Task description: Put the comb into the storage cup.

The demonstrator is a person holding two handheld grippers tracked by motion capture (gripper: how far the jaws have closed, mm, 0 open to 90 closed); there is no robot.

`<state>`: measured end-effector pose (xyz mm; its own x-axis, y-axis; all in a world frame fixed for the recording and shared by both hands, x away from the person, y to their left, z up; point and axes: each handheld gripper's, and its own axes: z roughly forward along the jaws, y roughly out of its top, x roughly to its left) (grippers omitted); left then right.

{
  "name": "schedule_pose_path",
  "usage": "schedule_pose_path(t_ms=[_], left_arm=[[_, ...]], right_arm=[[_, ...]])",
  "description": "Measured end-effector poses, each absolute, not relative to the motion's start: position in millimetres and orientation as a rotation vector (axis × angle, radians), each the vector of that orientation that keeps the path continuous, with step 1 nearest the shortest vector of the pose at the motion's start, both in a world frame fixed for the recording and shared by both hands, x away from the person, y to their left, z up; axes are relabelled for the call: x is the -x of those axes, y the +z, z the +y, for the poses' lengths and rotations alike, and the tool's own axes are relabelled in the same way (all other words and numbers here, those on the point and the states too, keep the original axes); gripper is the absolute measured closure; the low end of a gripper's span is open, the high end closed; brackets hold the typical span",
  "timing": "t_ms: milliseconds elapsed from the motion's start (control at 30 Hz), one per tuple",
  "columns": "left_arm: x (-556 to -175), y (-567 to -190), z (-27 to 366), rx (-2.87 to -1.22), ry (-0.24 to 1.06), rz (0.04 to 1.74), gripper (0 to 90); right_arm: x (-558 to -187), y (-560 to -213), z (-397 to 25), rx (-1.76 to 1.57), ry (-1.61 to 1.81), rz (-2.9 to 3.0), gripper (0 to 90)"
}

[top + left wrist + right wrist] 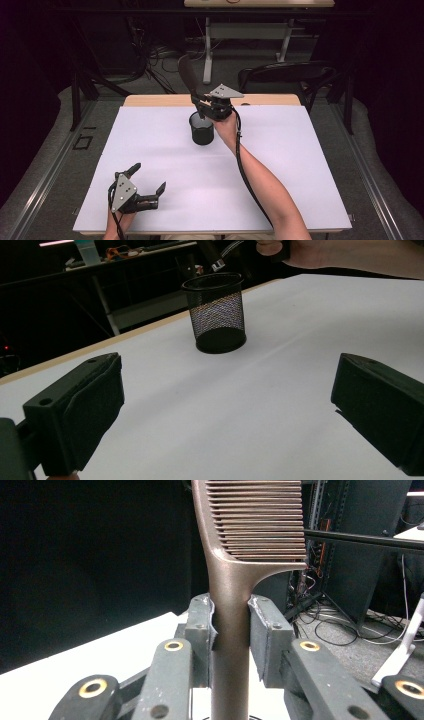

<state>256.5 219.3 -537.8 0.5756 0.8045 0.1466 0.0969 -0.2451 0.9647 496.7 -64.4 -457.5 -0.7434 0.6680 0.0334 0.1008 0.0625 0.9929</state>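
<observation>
Right gripper (202, 106) had its jaws clamped on the handle of a brown comb (235, 580), teeth end up, directly above the black mesh pen cup (201, 129). Handle tip looked to be at or just inside the cup rim; hard to tell from the high view. Step: inserting the comb. Next: lower straight, then release. Left gripper (148, 186) idled well short of the cup, jaws wide, empty.

Right gripper (201, 104) holding comb (187, 72) above mesh cup (201, 131), left gripper (148, 186) resting apart
</observation>
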Motion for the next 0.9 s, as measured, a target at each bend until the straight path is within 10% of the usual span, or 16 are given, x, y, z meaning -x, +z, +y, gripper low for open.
schedule_pose_path(t_ms=[900], left_arm=[[-256.1,-537.8,219.1,-1.709,0.803,0.754,0.5]], right_arm=[[-498.8,-467.5,-64.1,-0.759,1.719,1.92,72.8]])
